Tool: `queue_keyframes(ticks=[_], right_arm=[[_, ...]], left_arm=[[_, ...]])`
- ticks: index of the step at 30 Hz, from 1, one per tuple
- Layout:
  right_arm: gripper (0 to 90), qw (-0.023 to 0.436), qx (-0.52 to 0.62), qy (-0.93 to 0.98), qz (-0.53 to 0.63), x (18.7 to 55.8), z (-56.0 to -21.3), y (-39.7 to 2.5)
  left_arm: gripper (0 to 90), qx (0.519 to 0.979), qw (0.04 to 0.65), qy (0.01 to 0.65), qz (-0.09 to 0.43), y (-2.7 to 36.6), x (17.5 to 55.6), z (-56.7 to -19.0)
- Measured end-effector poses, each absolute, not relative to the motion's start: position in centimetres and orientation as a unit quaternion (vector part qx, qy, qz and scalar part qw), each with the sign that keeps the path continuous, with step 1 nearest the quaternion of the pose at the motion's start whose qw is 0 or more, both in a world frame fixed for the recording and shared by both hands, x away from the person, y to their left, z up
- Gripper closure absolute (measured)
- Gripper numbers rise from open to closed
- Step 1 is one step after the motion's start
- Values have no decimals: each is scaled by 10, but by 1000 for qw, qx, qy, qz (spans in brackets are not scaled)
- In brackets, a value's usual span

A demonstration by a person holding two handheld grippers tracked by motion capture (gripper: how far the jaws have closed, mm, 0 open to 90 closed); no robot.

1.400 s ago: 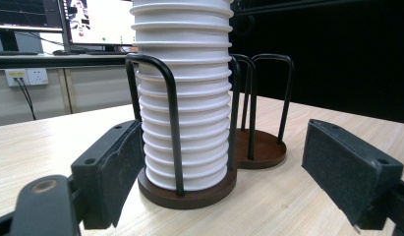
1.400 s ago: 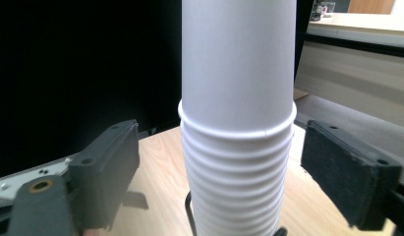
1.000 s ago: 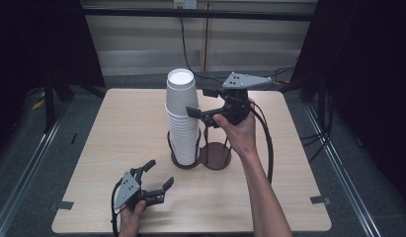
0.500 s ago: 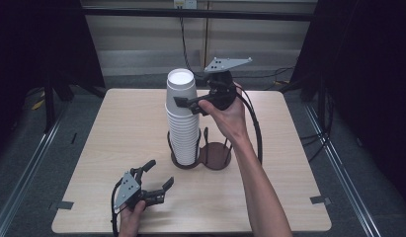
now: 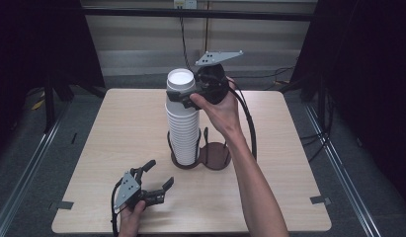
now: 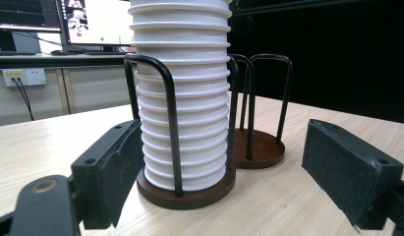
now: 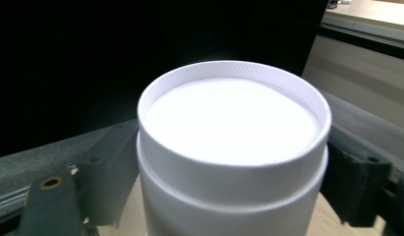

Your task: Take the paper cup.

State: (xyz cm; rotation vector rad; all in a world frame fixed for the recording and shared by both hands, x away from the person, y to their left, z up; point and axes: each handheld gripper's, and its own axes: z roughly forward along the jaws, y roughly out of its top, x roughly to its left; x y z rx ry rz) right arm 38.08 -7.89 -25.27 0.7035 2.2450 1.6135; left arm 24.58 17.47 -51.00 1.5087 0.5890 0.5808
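Note:
A tall stack of white paper cups stands upside down in the left ring of a dark two-ring wire holder at the table's middle. My right gripper is at the top of the stack, its pads against both sides of the top cup, shut on it. Near the front edge my left gripper rests low on the table, open and apart from the holder. In the left gripper view the stack and holder stand ahead between its open jaws.
The holder's right ring holds no cup. The wooden table has bare room to the left, right and front of the holder. Black cables trail from the right gripper along the forearm. Dark curtains and floor rails flank the table.
My right gripper has risen from beside the stack's upper part and shifted left onto its top cup. The left gripper has stayed still.

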Motion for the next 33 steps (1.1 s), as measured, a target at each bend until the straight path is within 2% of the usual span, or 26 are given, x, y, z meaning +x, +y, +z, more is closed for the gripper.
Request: queue_keyframes(ticks=[33], right_arm=[[221,165,244,758,581,377,-238,-79]], left_arm=[[155,665,653,259,253,174,246,-510]])
